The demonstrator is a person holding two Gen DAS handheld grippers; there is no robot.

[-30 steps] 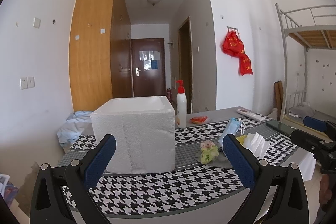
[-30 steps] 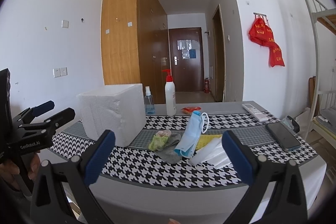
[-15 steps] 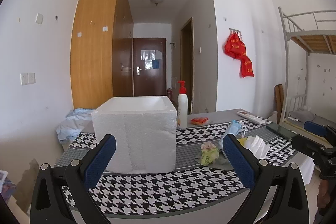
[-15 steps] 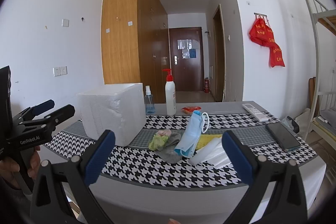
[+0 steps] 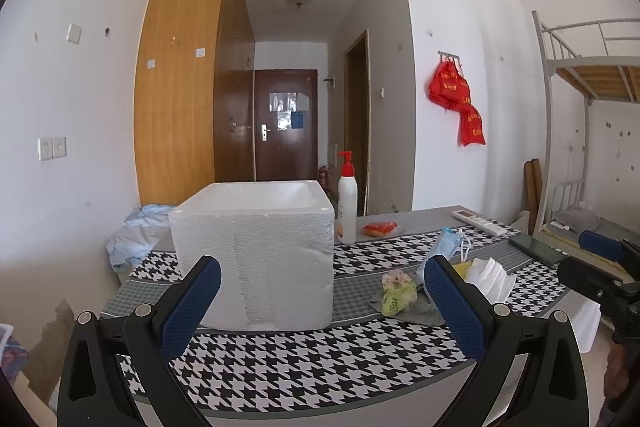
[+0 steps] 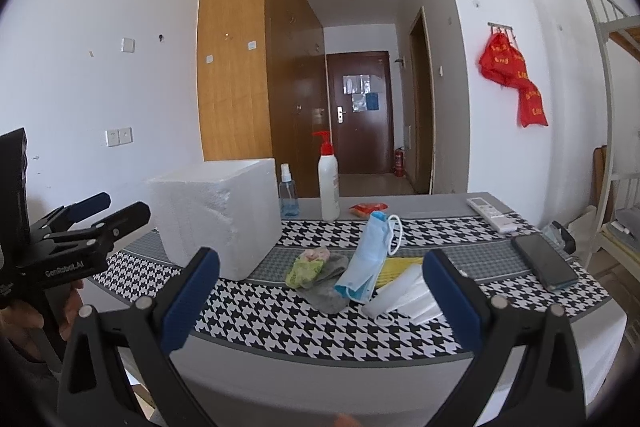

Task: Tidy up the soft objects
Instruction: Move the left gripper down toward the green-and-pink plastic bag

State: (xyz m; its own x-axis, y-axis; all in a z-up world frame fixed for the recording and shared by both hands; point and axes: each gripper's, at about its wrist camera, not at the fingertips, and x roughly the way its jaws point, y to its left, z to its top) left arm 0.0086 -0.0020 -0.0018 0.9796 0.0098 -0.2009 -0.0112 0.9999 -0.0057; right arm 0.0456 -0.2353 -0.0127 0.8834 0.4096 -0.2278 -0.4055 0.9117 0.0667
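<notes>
Right wrist view, both hand-held grippers [image 6: 320, 291] [image 5: 320, 297] spread wide, empty, yellow cloth [image 6: 394, 265] mostly hidden under masks [image 6: 370, 259].

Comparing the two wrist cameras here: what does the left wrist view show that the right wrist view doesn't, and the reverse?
Only the left wrist view shows the foam box's open top and hollow inside, plus a crumpled light blue cloth beyond the table's far left corner.

Only the right wrist view shows the small clear spray bottle behind the box, and the phone in full.

Both show the box, the red-pump bottle, the blue mask, white masks, the grey-and-green soft bundle, the remote, the houndstooth table, and both claws open, holding nothing.
</notes>
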